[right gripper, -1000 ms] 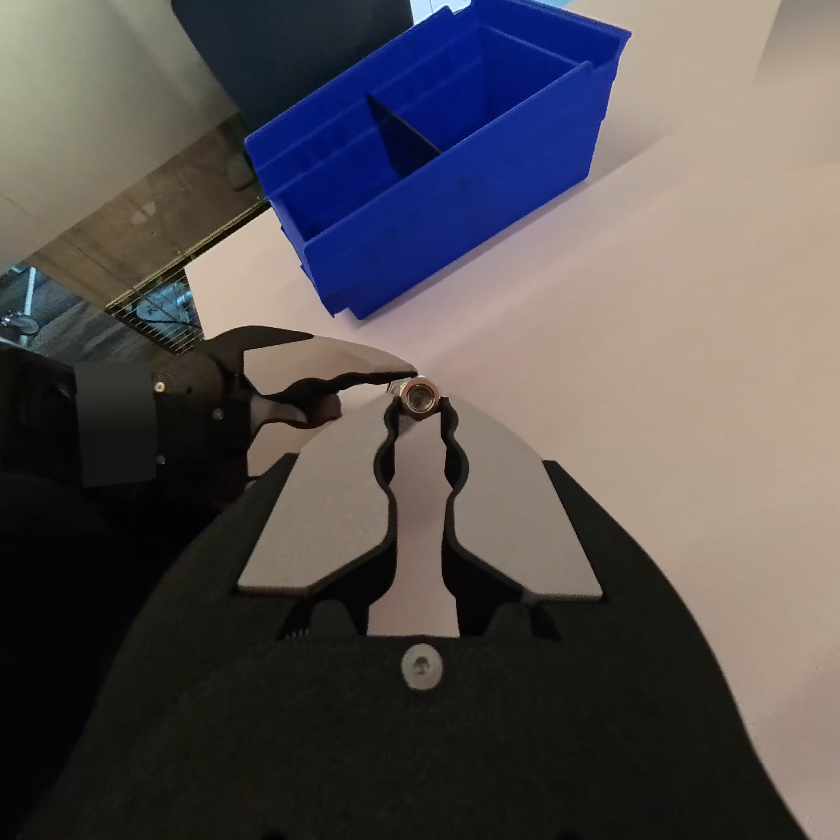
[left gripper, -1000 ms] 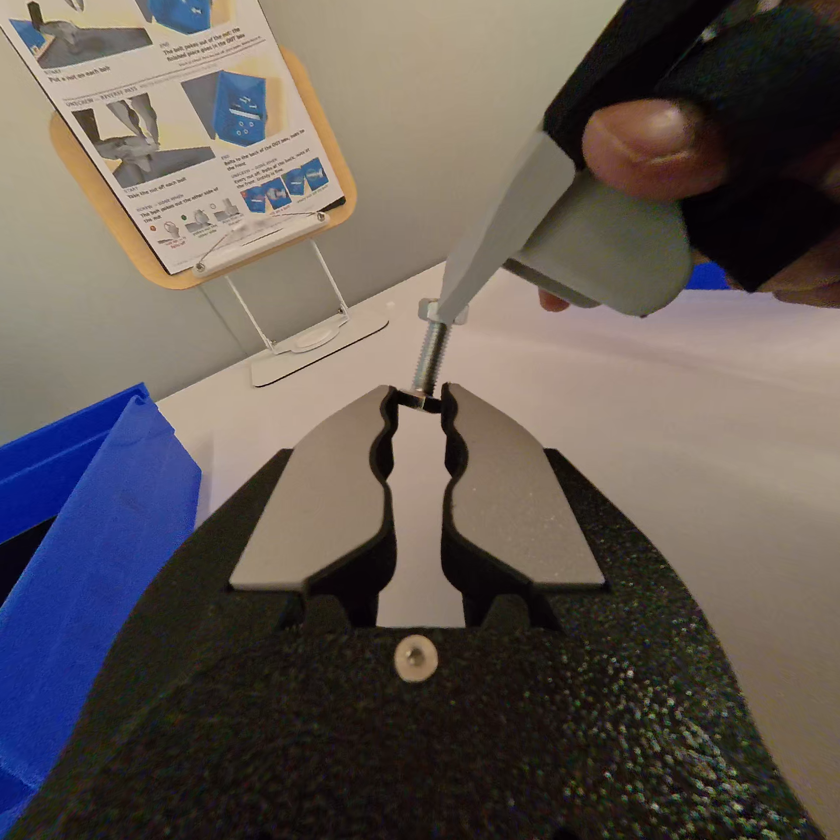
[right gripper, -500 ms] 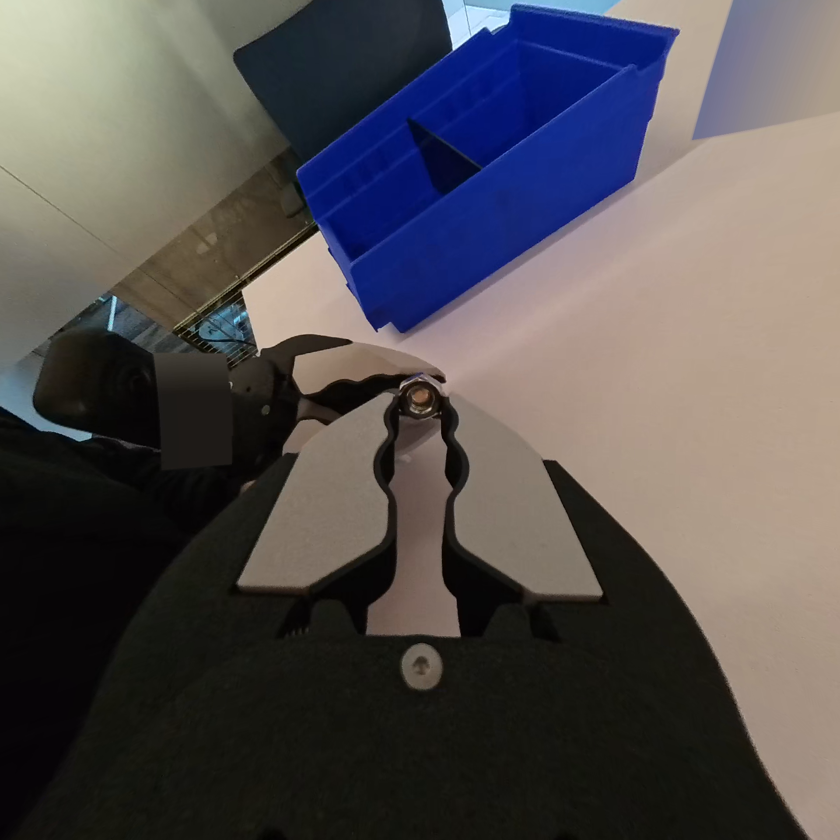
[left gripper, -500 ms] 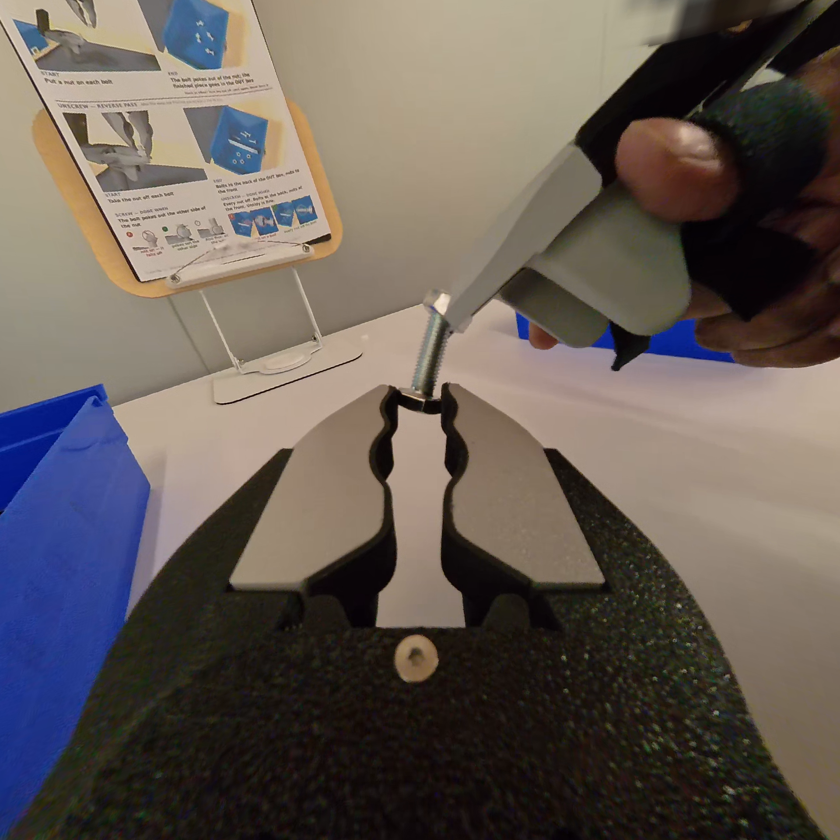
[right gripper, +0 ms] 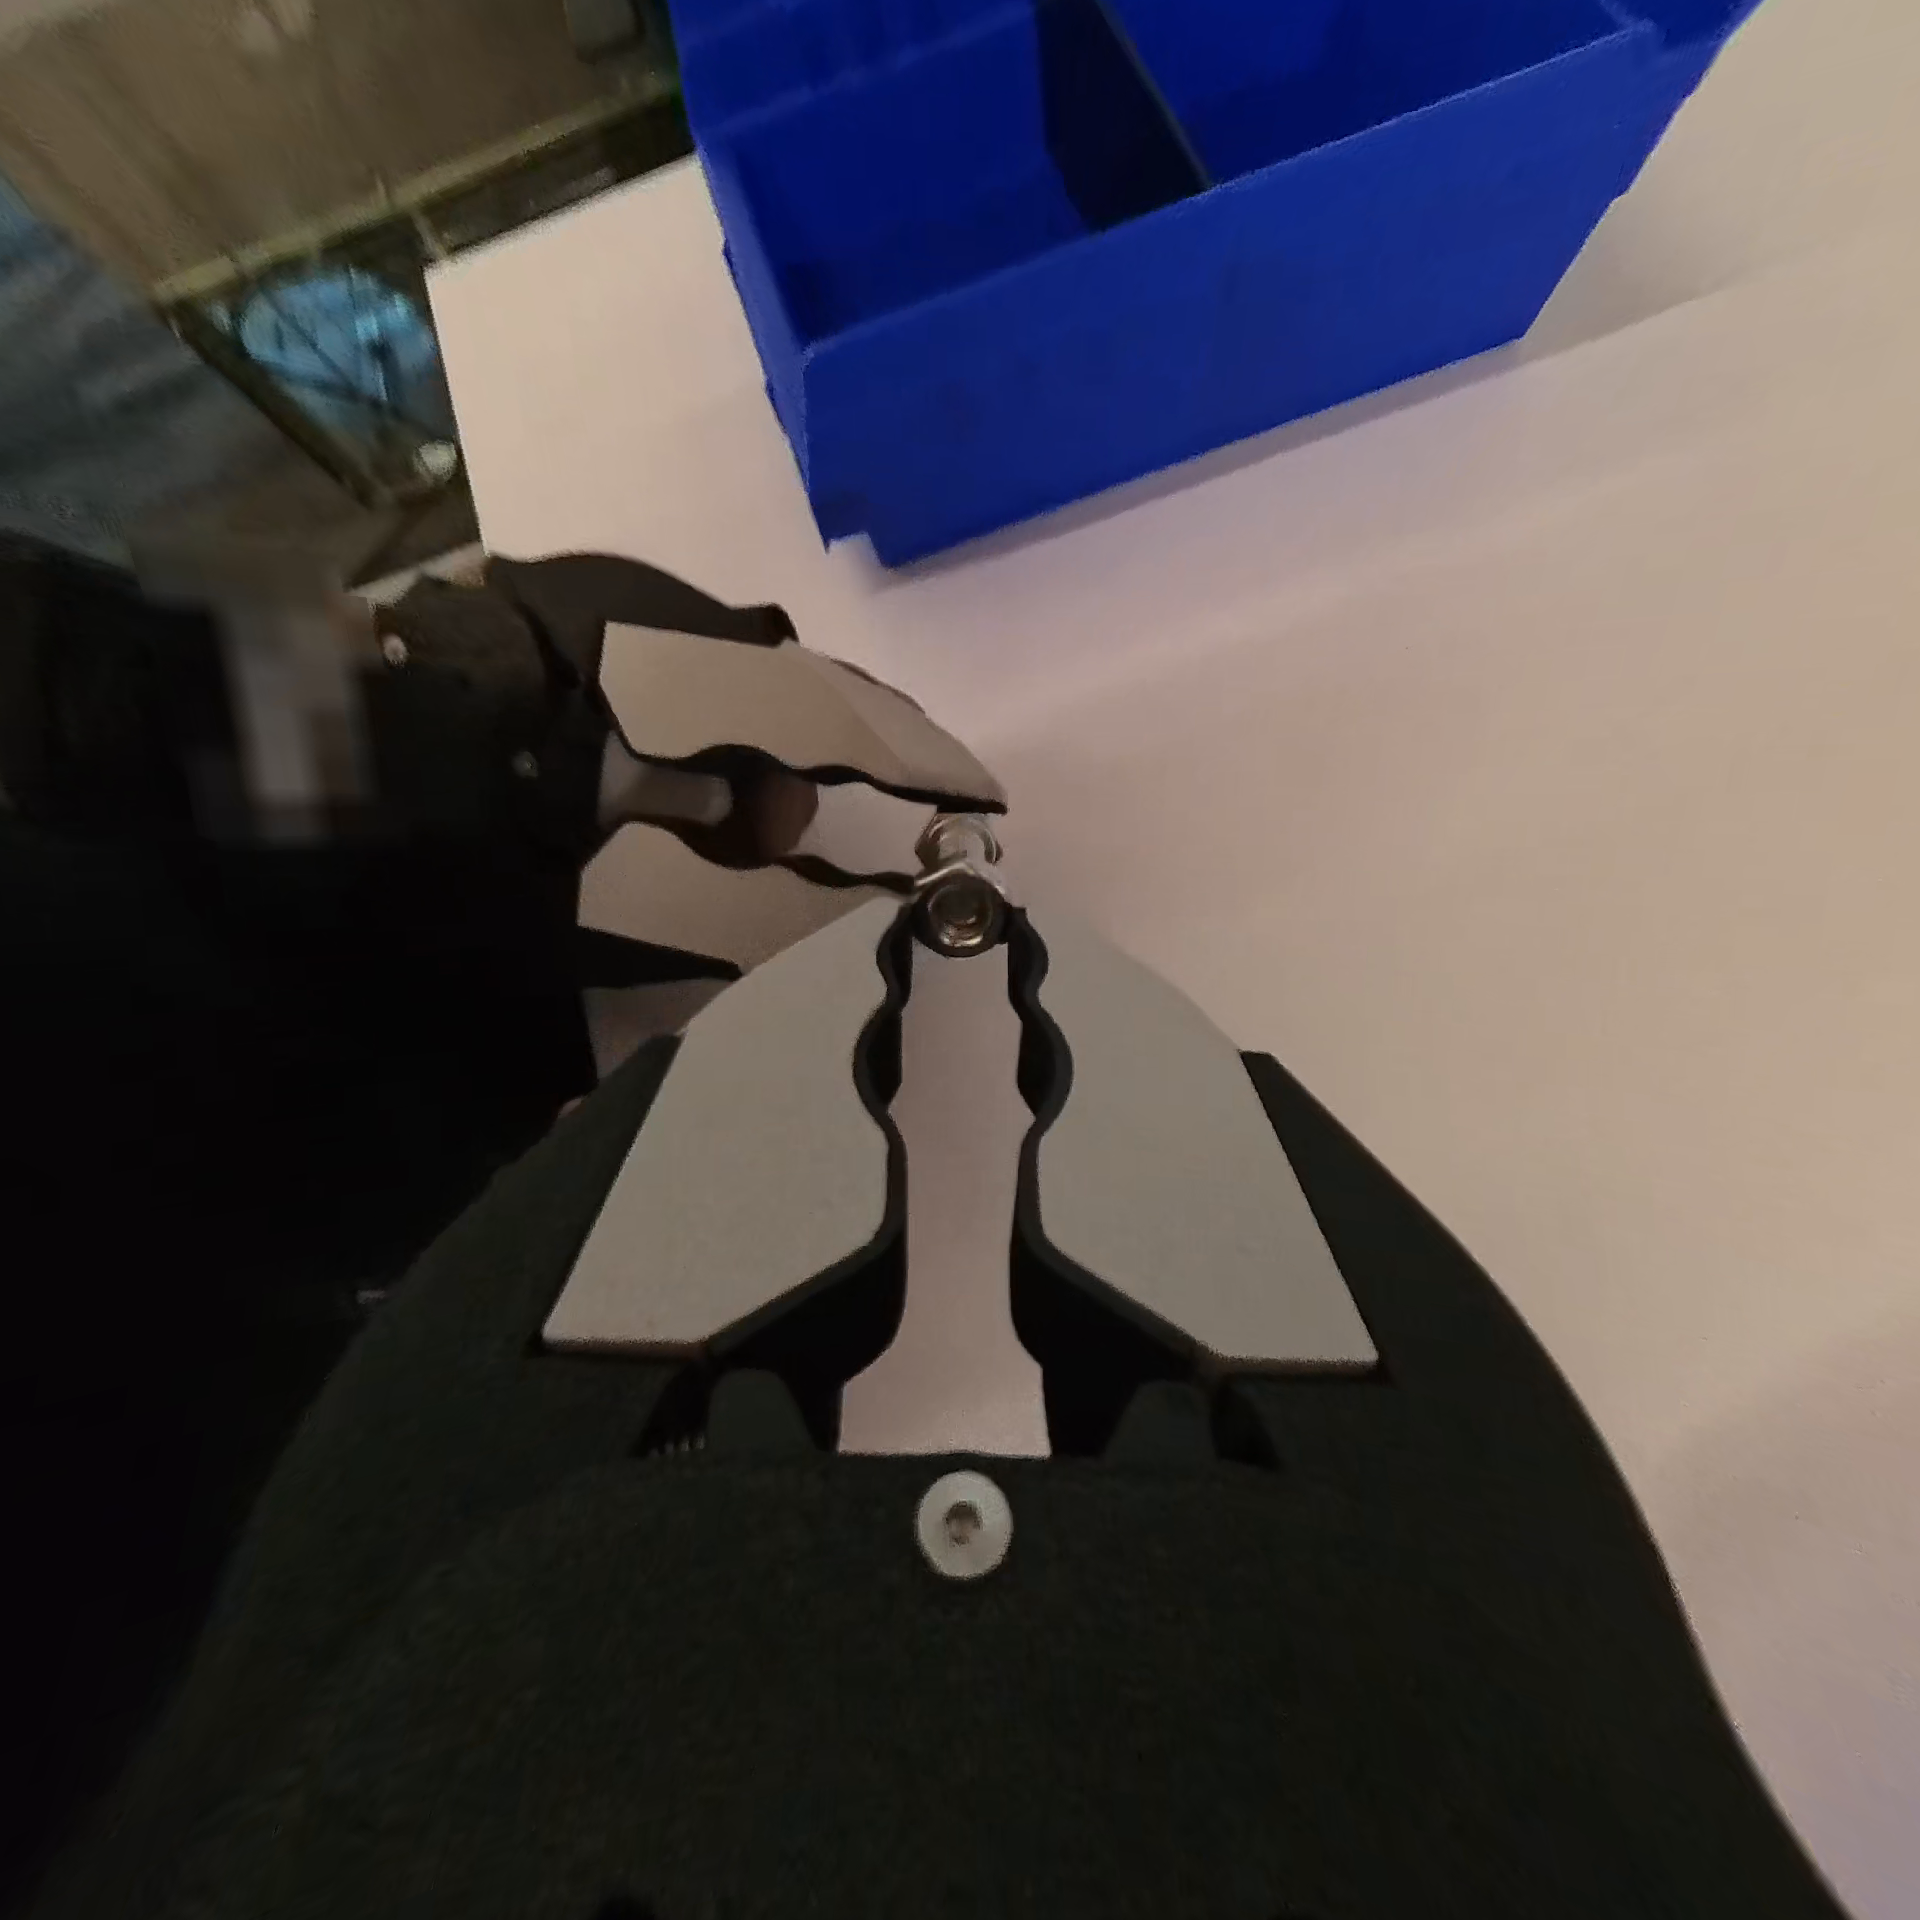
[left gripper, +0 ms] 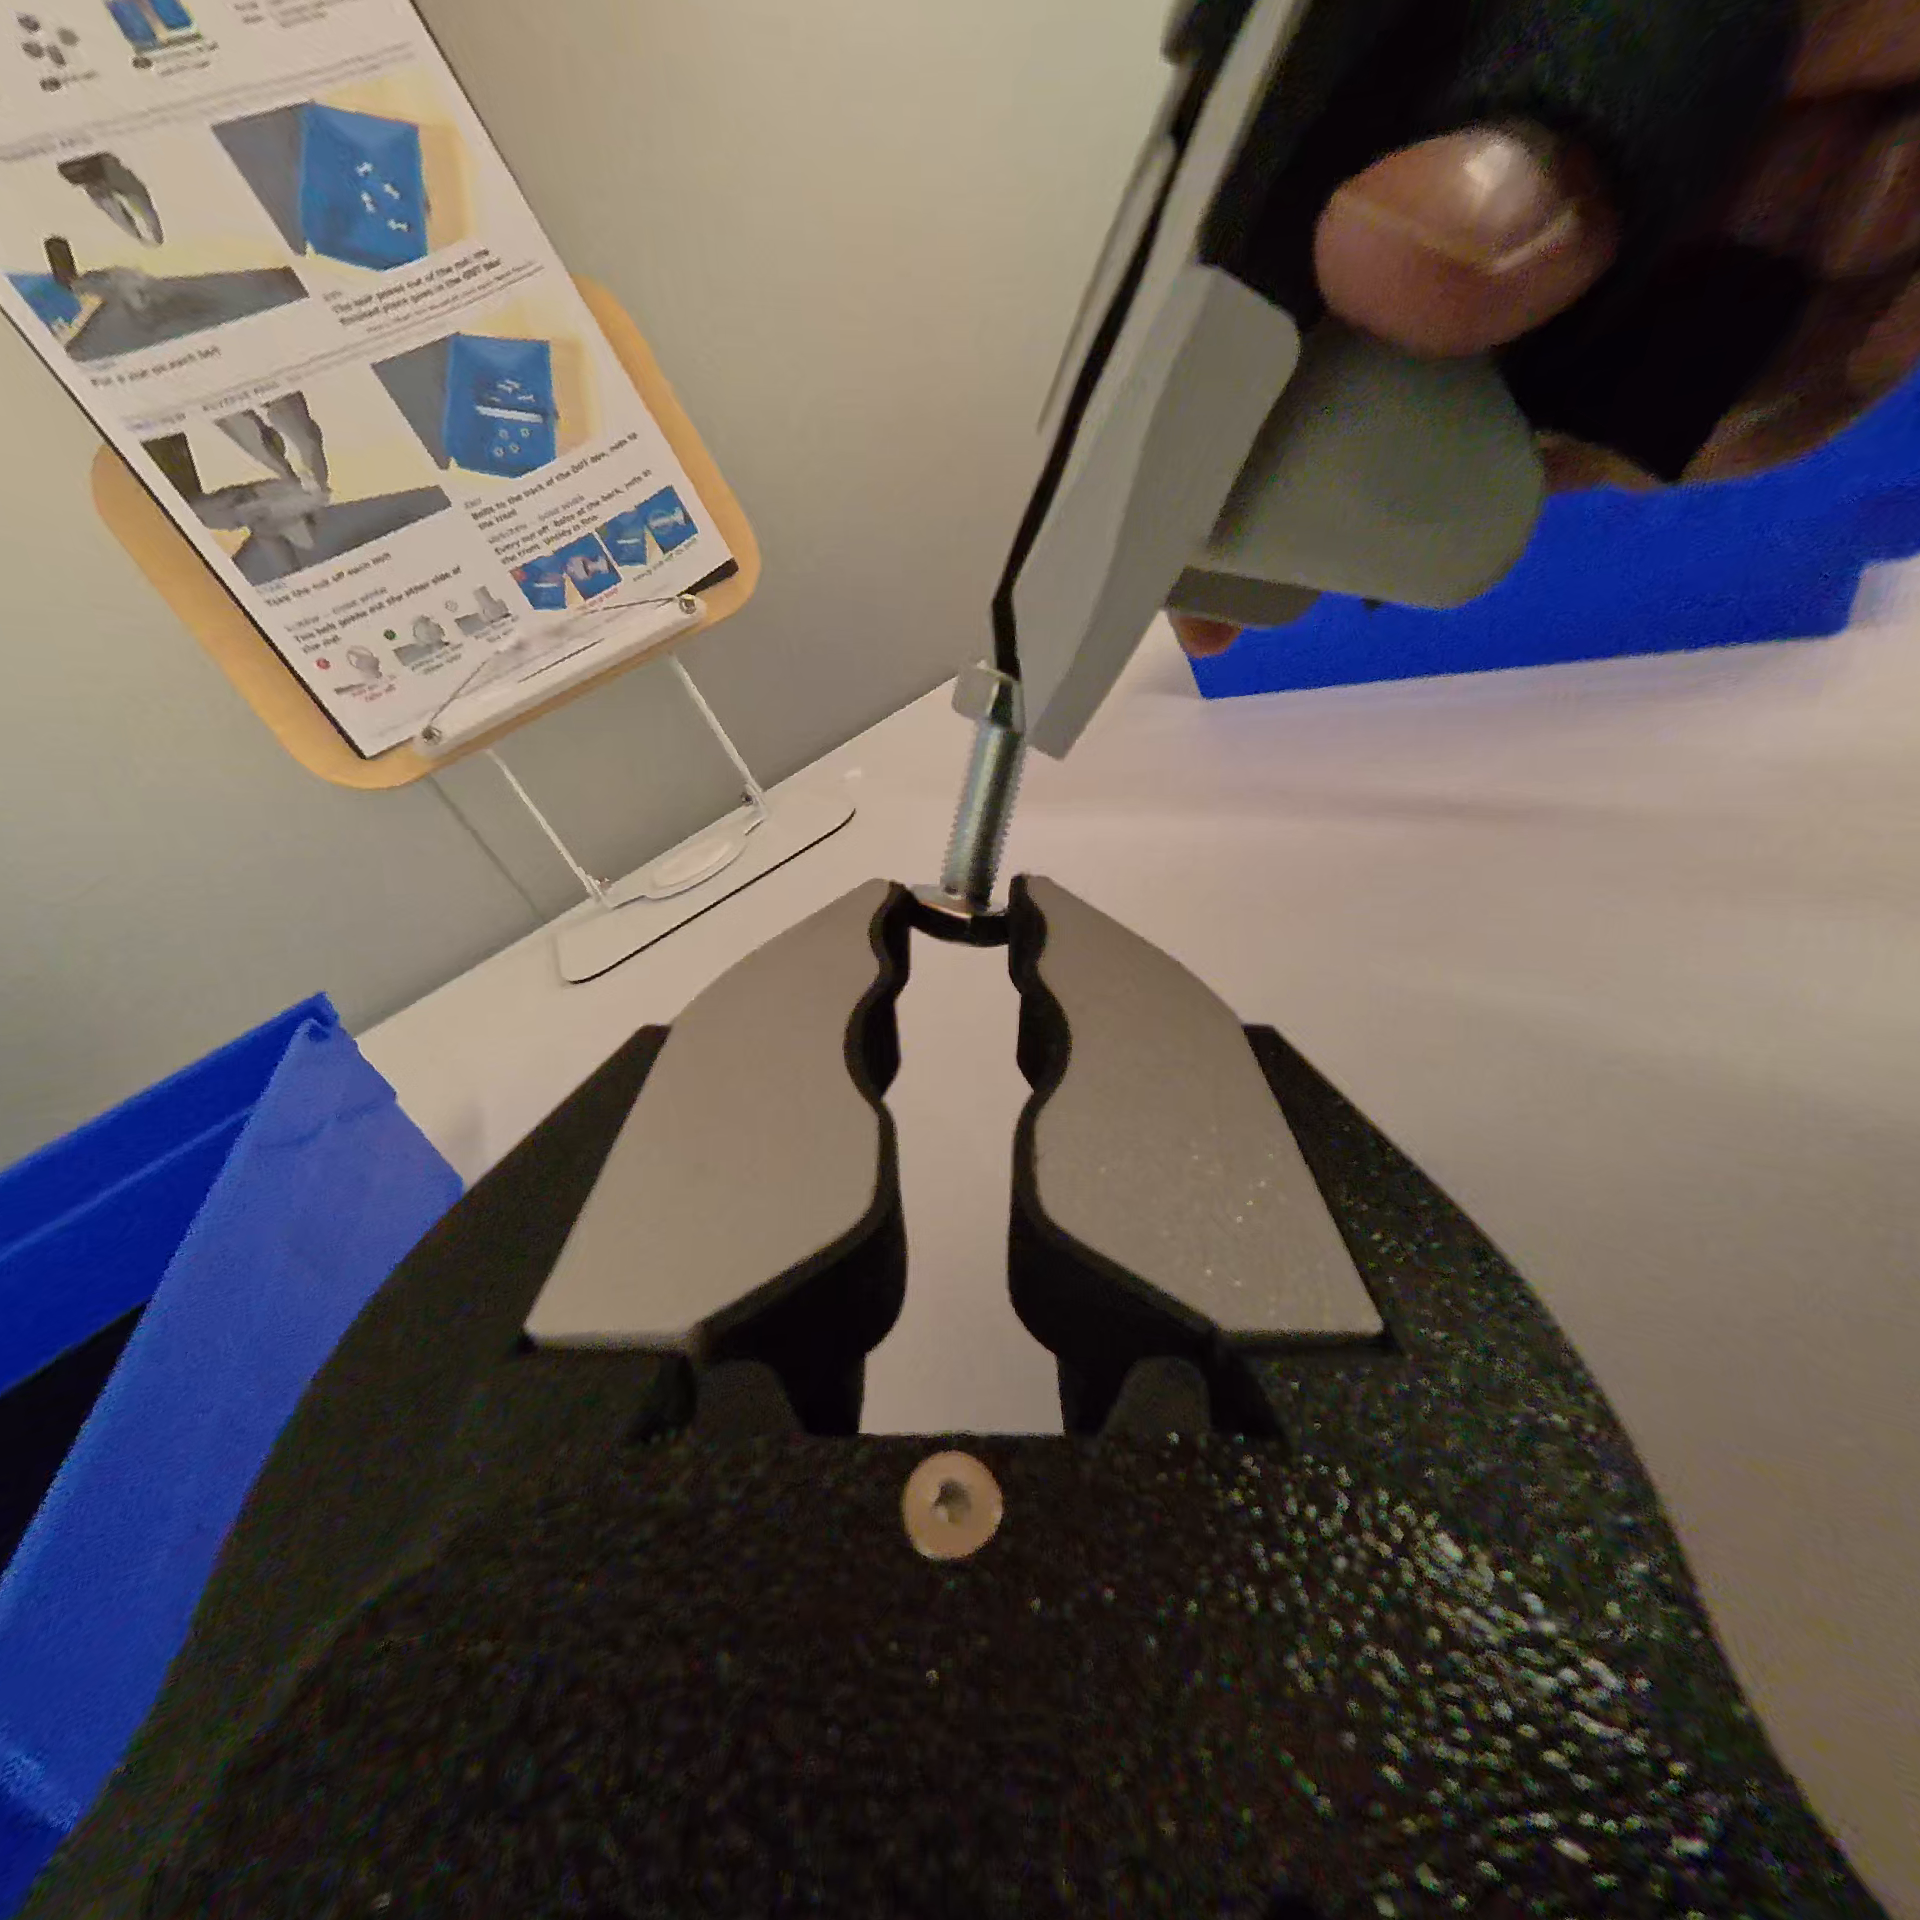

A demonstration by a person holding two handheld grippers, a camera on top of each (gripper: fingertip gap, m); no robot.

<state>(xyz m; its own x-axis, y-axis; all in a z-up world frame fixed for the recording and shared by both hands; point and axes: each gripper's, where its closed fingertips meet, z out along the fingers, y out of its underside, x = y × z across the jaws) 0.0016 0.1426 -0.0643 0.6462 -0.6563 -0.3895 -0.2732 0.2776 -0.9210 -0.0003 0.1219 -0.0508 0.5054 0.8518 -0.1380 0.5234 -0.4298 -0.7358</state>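
Note:
A silver threaded bolt (left gripper: 977, 800) stands between the two grippers above the white table (left gripper: 1507, 1039). My left gripper (left gripper: 961, 914) is shut on the bolt's lower end, with both pads pressing on its flat head. My right gripper (left gripper: 1003, 707) comes down from the upper right, held by a gloved hand (left gripper: 1455, 239), and is shut on the hex nut (left gripper: 980, 691) at the bolt's top. In the right wrist view my right gripper (right gripper: 961, 925) clamps the nut (right gripper: 961, 920) seen end-on. There the left gripper (right gripper: 951, 831) reaches in from the left.
A blue divided bin (right gripper: 1247, 312) stands on the table beyond the grippers, and also shows in the left wrist view (left gripper: 1558, 592). Another blue bin (left gripper: 208, 1247) lies at the left. An instruction sheet on a wooden stand (left gripper: 364, 416) is against the wall. The tips of both grippers are at nearly the same place.
Both grippers keep their hold on bolt and nut. The right gripper has swung steeper over the bolt, and the blue bin has shifted right and closer in its view.

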